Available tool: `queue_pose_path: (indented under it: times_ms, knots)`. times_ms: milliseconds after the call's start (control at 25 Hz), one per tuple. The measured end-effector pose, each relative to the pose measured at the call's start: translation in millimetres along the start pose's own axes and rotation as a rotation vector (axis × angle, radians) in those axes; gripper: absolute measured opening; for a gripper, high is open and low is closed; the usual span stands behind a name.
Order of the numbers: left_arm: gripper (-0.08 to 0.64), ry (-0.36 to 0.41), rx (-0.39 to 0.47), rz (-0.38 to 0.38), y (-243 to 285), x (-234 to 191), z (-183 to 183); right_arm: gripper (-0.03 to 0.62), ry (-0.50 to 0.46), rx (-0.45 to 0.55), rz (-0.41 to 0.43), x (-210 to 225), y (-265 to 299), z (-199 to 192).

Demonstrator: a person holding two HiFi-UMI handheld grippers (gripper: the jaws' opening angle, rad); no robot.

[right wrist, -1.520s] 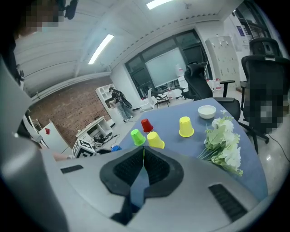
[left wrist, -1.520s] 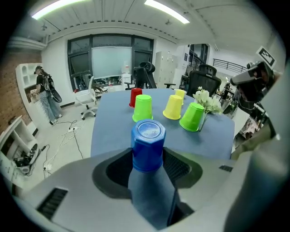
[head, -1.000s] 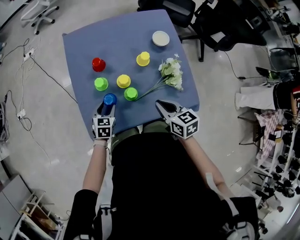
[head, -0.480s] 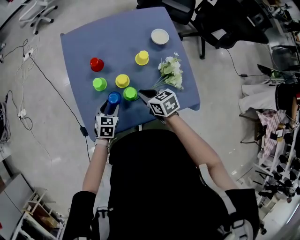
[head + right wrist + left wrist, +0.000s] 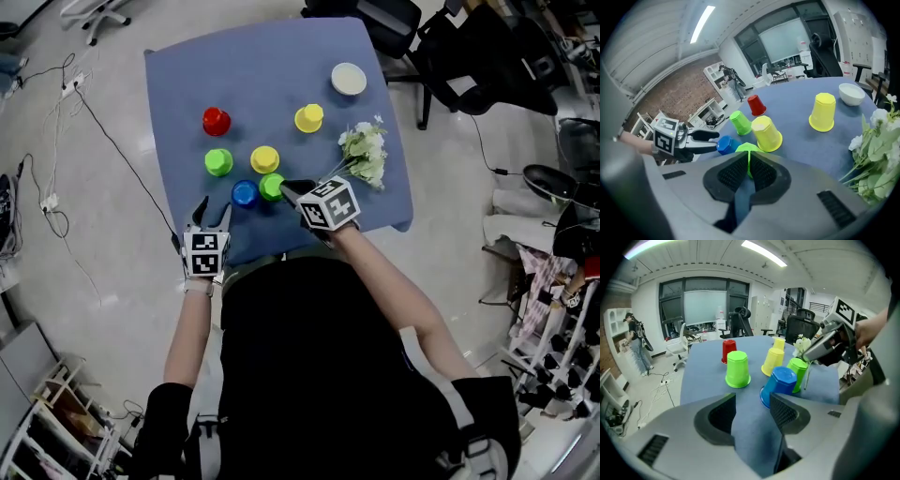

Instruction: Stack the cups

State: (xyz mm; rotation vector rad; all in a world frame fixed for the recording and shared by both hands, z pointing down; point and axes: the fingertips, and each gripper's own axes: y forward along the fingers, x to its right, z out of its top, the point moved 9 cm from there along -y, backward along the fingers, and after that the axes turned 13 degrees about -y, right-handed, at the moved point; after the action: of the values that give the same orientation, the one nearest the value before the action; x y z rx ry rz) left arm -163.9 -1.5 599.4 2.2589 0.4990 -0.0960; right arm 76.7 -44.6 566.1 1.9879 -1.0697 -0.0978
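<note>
Blue-clothed worktop (image 5: 178,94) carrying upturned cups in head view; blue cup (image 5: 245,193) standing just beside green cup (image 5: 272,187).

Left gripper view: left gripper (image 5: 752,401) fingers just been opening, standing spread, nothing between, blue cup sitting just ahead.

Right gripper view: right gripper (image 5: 748,161) fingers pressing together, green cup sitting just beyond tips.

six inverted cups (image 5: 265,159), all unstacked

two green cups (image 5: 218,162) (image 5: 272,187), two yellow cups (image 5: 265,159) (image 5: 309,118), one red cup (image 5: 217,121), one blue cup (image 5: 245,193), one white bowl (image 5: 349,79), one flower bunch (image 5: 364,155).
</note>
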Motion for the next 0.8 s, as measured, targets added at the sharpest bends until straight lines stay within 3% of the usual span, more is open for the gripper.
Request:
queue_pose_path:
  times_ms: [200, 520, 680, 800]
  knots:
    - [0.238, 0.016, 0.022, 0.015, 6.3, -23.9, 25.6, 0.018, -0.004, -0.009, 0.005, -8.0, 5.3, 4.9]
    - [0.288, 0.046, 0.026, -0.029, 40.8, -32.8, 61.0, 0.018, 0.03, 0.013, -0.011, -17.0, 8.0, 6.5]
    - [0.287, 0.019, 0.027, -0.024, 55.5, -37.1, 72.0, 0.018, 0.056, 0.037, -0.038, -13.9, 0.5, 5.4]
    - [0.23, 0.012, 0.023, -0.018, 58.6, -38.5, 73.7, 0.018, 0.057, 0.055, -0.073, -9.3, -7.3, 4.7]
